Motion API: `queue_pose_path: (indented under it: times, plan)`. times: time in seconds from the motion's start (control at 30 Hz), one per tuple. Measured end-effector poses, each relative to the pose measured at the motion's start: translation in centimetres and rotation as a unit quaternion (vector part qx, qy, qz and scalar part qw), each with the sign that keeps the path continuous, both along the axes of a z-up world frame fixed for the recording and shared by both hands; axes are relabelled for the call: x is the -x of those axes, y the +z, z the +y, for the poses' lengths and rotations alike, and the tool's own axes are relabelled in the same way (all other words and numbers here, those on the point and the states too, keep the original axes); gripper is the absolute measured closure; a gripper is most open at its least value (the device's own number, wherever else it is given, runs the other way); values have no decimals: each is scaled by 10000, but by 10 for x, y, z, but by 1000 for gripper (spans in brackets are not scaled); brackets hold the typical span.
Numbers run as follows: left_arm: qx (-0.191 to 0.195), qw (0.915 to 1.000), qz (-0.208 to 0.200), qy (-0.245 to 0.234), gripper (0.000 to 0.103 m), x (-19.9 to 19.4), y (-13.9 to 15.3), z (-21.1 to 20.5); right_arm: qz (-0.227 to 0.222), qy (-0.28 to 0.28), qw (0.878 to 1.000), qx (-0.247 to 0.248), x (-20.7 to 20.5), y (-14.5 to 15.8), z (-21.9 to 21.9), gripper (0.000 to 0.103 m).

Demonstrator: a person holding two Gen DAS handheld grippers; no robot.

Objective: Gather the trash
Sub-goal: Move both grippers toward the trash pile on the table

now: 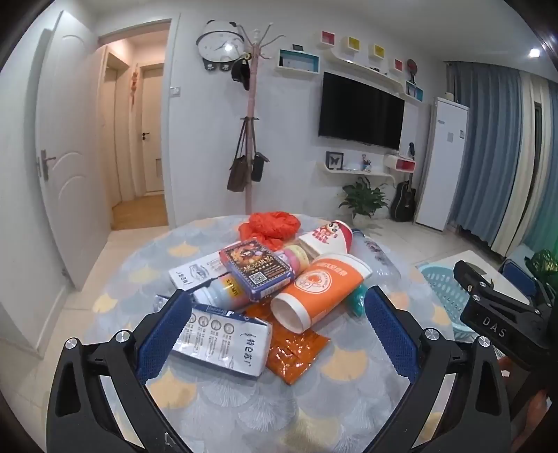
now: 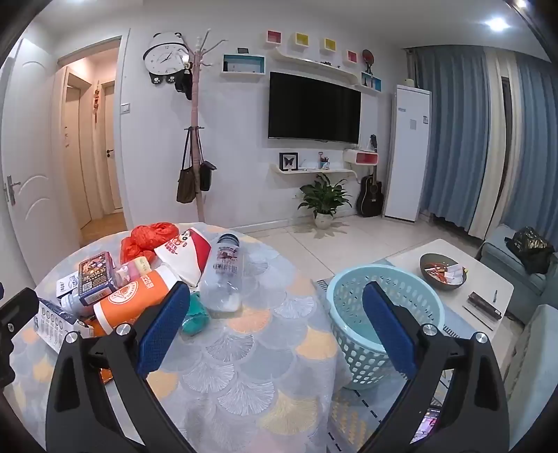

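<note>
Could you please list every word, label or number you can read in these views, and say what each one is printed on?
"DAS": on the body of the right tool, seen from the left wrist view.
"特仑苏": on the milk carton lying nearest the left tool.
Orange cup, white-and-red cup, purple box, clear bottle, white floor unit: print too small or blurred to read.

My two fisheye views bend walls and doors at the edges, with black corners. Cool ceiling lights glare upper right; the hallway glows warm at left. Focus is sharp throughout.
</note>
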State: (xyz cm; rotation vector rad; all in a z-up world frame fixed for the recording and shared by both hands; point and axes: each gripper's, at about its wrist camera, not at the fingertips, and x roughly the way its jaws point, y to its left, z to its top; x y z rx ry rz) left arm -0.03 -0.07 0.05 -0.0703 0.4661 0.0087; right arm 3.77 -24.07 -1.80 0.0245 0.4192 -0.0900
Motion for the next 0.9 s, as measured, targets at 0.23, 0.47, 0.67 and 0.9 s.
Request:
queue_pose_path:
  times: [0.23, 0.47, 0.67, 0.9]
  plan:
    - [-1, 10000, 15, -65, 7, 2, -4, -2, 6, 52, 10000, -50, 1, -1, -1, 17]
    - [229, 9995, 105, 167, 7, 9, -10, 14, -3, 60, 9998, -183, -1, -2, -6, 26]
    - [348, 9984, 86, 438, 7, 17, -12, 33, 29, 156, 9994, -321, -3, -4, -7, 27]
    - [463, 9977, 113, 489, 7, 19, -12, 43, -3, 234, 9995, -232, 0, -4, 0, 27]
